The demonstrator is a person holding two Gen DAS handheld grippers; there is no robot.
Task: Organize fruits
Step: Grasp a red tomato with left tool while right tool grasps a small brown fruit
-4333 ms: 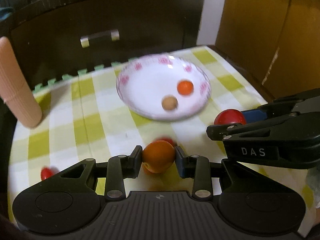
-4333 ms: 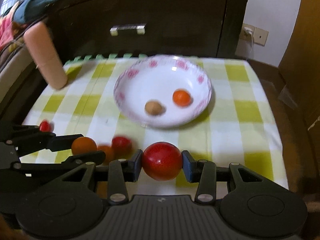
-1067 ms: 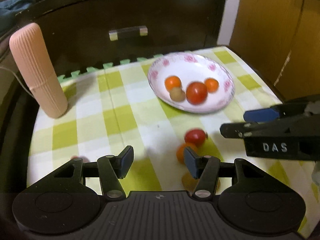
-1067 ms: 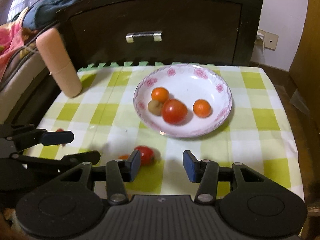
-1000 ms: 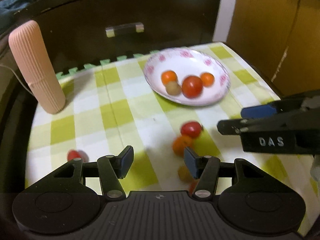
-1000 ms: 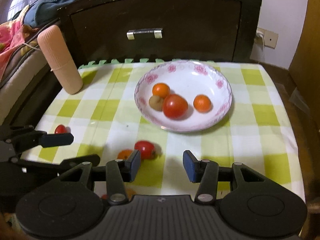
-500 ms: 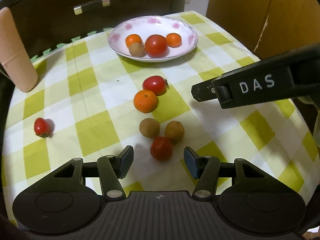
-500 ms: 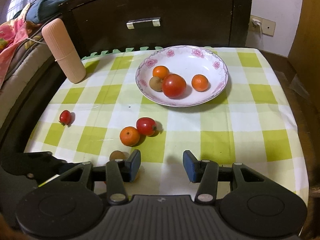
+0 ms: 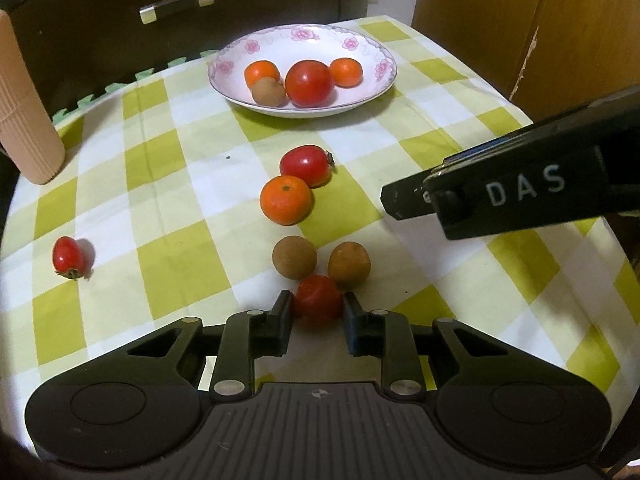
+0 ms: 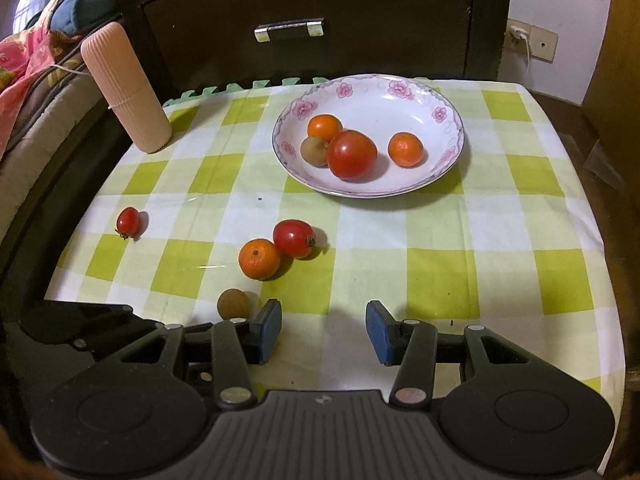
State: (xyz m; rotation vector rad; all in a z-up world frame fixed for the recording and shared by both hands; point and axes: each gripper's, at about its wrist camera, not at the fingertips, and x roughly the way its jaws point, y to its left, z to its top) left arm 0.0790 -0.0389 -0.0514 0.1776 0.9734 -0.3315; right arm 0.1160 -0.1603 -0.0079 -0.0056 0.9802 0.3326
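A white flowered bowl [image 9: 376, 80] holds two oranges, a big tomato [image 9: 309, 82] and a brown fruit. On the checked cloth lie a red tomato [image 9: 306, 165], an orange [image 9: 286, 200], a brown fruit [image 9: 294, 258] and an orange-brown fruit [image 9: 349, 266]. My left gripper [image 9: 317, 312] is shut on a small red tomato [image 9: 318, 298] just in front of those two. Another small tomato [image 9: 69, 258] lies far left. My right gripper [image 10: 324, 326] is open with nothing between its fingers, low over the near cloth. The bowl [image 10: 452, 108] is ahead of it; the orange [image 10: 259, 259] and tomato [image 10: 294, 239] are ahead on its left.
A pink ribbed cylinder [image 10: 126, 88] stands at the table's back left corner. A dark drawer cabinet [image 10: 288, 30] rises behind the table, wooden panels [image 9: 560, 20] stand at the right, and bedding [image 10: 32, 60] lies at the left. The cloth's right half [image 10: 500, 240] is bare.
Since 4.3 s ago, the orange and big tomato went from my grippers into the bowl. In the last half second my left gripper closed on the small red tomato. My right gripper stays open.
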